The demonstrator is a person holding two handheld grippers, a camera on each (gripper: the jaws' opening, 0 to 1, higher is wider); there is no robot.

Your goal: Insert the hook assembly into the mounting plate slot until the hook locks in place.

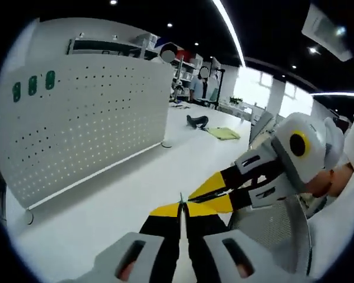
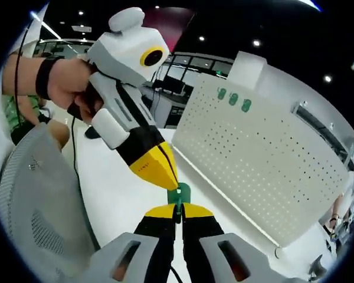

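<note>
Hook assembly (image 2: pixel 179 193), a small green plastic piece, sits pinched between the yellow tips of both grippers, held in the air over the white table (image 1: pixel 106 206) and well short of the pegboard. In the right gripper view the right gripper (image 2: pixel 178 213) has its jaws pressed together on the lower end of the green hook, while the left gripper (image 2: pixel 170 181) comes down from the upper left, gripped by a person's hand (image 2: pixel 71 79) wearing a dark wrist strap, its yellow tips closed on the top of the same piece. In the left gripper view the left gripper (image 1: pixel 181 207) shows its jaws drawn tight together with just a sliver of green at the tips, and the right gripper (image 1: pixel 192 197) reaches in from the right to meet it there. The white perforated mounting plate (image 2: pixel 265 159) stands upright on the table beside the grippers, with three green hooks (image 2: pixel 233 99) already seated in a row near its top edge. A grey mesh chair back (image 2: pixel 32 200) stands near the person.
</note>
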